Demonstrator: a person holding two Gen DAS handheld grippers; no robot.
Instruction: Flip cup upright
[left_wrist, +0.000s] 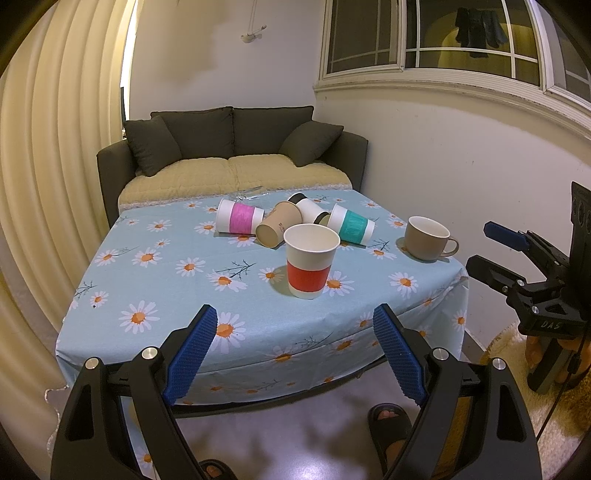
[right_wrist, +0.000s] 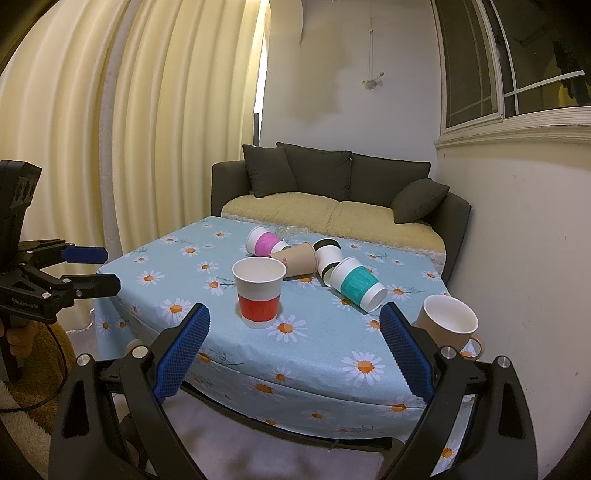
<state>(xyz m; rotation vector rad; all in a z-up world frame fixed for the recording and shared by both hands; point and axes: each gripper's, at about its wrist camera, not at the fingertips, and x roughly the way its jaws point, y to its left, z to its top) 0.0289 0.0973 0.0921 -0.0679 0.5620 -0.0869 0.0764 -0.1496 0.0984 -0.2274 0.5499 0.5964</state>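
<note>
- The left gripper (left_wrist: 293, 325) has its blue ribbed fingers (left_wrist: 192, 350) spread wide with nothing between them; it hangs off the near edge of the table, short of any cup.
- The right gripper (right_wrist: 293, 325) is likewise spread wide and empty — its fingers (right_wrist: 406, 350) frame the near part of the cloth.
- The red-banded cup (left_wrist: 311, 261) stands upright, mouth open to the top, white paper with a red sleeve low on its wall; it sits alone in the near middle of the table.
- Behind it a cluster lies tipped on its sides: a pink-banded cup (left_wrist: 239, 216) at the left, a plain brown cup (left_wrist: 277, 224) with its base toward the camera, a black-and-white cup (left_wrist: 309, 209) at the far side, and a teal-banded cup (left_wrist: 351, 224) at the right. These four touch or overlap.
- A beige mug (left_wrist: 428, 238) stands upright near the right edge, handle to the right.
- In the right wrist view the right finger covers part of the mug; the black-and-white cup is partly hidden behind its neighbours, and something clear at the far edge is too faint to name.
- The daisy tablecloth (left_wrist: 155, 284) drapes over the near edge; open cloth lies left of and in front of the red-banded cup.
- A sofa (left_wrist: 236, 147) stands against the far edge, a wall close on the right.
</note>
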